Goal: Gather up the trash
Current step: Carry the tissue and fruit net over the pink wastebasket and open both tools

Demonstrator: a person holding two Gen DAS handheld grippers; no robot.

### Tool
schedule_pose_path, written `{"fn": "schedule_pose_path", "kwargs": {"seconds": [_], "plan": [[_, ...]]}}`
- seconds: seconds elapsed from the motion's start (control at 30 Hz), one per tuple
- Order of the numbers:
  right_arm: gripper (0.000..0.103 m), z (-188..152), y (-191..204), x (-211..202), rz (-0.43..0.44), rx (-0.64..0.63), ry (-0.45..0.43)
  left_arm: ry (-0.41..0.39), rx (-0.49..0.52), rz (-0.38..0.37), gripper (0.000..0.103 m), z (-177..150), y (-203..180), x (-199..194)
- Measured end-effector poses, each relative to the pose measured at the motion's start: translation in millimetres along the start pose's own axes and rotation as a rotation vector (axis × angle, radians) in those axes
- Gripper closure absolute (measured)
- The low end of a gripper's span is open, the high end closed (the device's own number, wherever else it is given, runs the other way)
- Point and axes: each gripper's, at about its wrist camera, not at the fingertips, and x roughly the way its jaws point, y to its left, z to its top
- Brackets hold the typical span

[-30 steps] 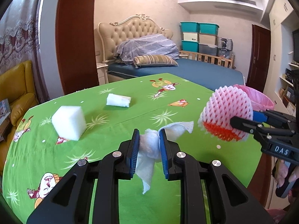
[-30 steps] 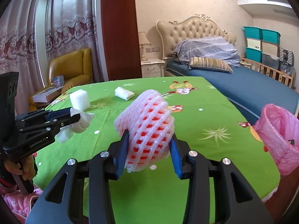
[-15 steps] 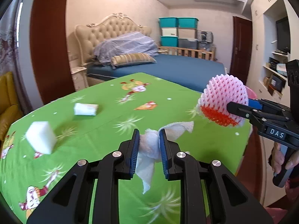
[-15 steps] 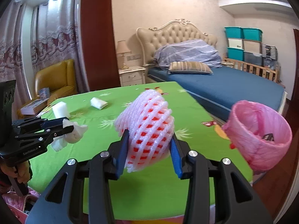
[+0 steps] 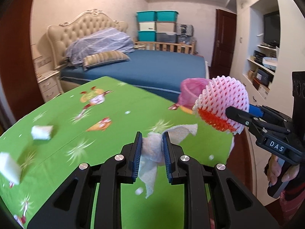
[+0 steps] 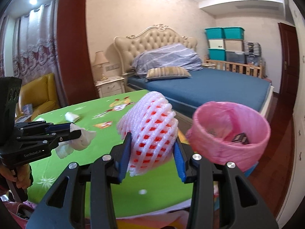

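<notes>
The pink foam fruit net (image 6: 150, 131) is clamped in the right claw (image 6: 152, 156), whose body reads "DAS", just short of the pink-lined bin (image 6: 230, 131). The left claw (image 5: 151, 152), marked "GenRobot.AI", pinches a crumpled tissue (image 5: 152, 150). Both have swung from mid-counter toward the bin, now much closer. Two white foam blocks (image 5: 42, 132) remain on the green counter (image 5: 118, 114).

Pink-lined bin (image 6: 228, 133), pink-and-red foam net (image 6: 150, 133), green cartoon-print tablecloth (image 5: 114, 114).

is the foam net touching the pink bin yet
Apart. In the right wrist view the foam net, held in the right claw, shows green table between it and the pink bin.
</notes>
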Motion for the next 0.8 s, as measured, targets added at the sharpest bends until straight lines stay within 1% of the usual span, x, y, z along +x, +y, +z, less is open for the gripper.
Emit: {"fn": "schedule_pose_path", "kwargs": {"seconds": [0.1,0.27,0.4,0.5,0.63,0.7,0.8], "plan": [[0.063,4,-23,-3,-0.047,0.007,-0.014,0.006,0.013,-0.024,0.083,15,-13,17],[0.062,16,-75,0,-0.115,0.051,-0.022,0.023,0.023,-0.077,0.083,44,-39,48],[0.062,27,-117,2,-0.154,0.088,-0.027,0.009,0.040,-0.104,0.082,69,-62,71],[0.062,35,-144,9,-0.178,0.083,-0.025,0.006,0.042,-0.125,0.082,88,-79,90],[0.062,40,-174,26,-0.232,0.069,-0.013,0.012,0.019,-0.158,0.082,110,-99,121],[0.061,42,-186,33,-0.238,0.071,-0.008,0.016,0.007,-0.171,0.082,120,-109,135],[0.061,45,-191,47,-0.251,0.046,-0.001,0.010,0.003,-0.173,0.082,133,-122,151]]}}
